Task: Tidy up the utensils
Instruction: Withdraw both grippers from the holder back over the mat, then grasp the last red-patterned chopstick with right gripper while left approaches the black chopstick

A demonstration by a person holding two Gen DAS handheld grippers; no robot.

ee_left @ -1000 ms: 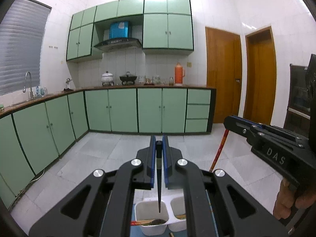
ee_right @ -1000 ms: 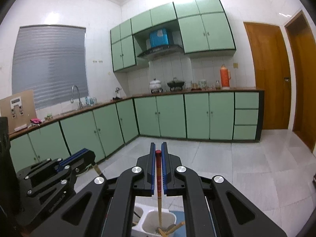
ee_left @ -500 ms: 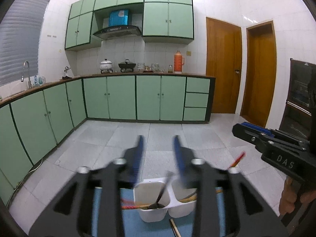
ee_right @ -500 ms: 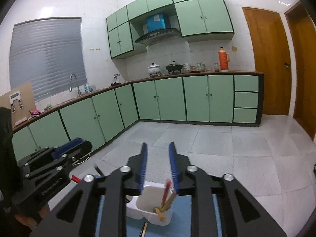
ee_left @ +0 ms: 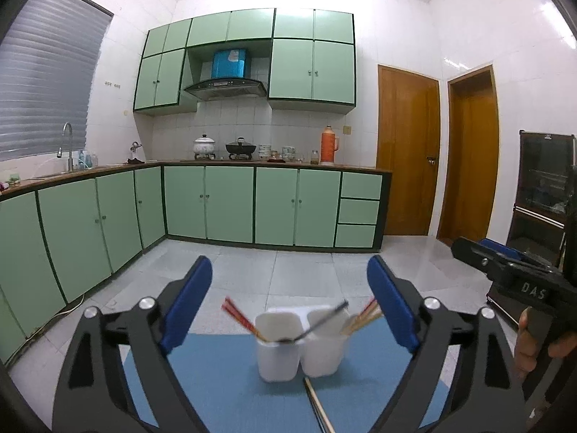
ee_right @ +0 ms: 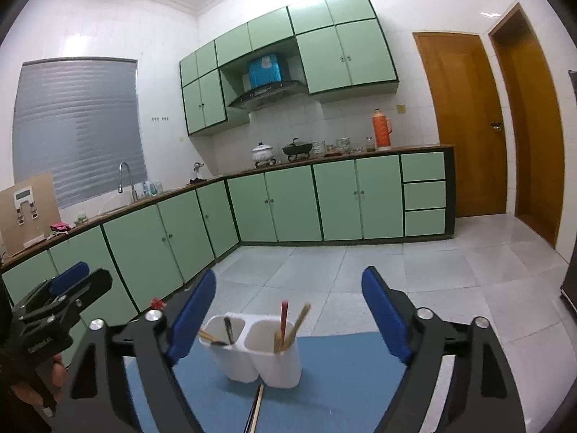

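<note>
Left wrist view: left gripper (ee_left: 288, 290) jaws spread wide, nothing between the blue pads (ee_left: 187, 301). White two-cup utensil holder (ee_left: 299, 346) sits on the blue mat (ee_left: 216, 379), centred ahead of the jaws and below them. Cup on the left-jaw side holds red chopsticks (ee_left: 239, 319) leaning toward the left jaw, plus a dark spoon (ee_left: 317, 323) slanting across toward the right jaw. Other cup holds more chopsticks (ee_left: 362, 319) fanned toward the right jaw. One loose pair of chopsticks (ee_left: 319, 406) lies flat on the mat, nearer the camera than the holder. Right wrist view: right gripper (ee_right: 288, 305) also released wide, empty, holder (ee_right: 258, 353) midway ahead of its jaws. Other gripper visible off each view's outer edge, clear of the holder.
</note>
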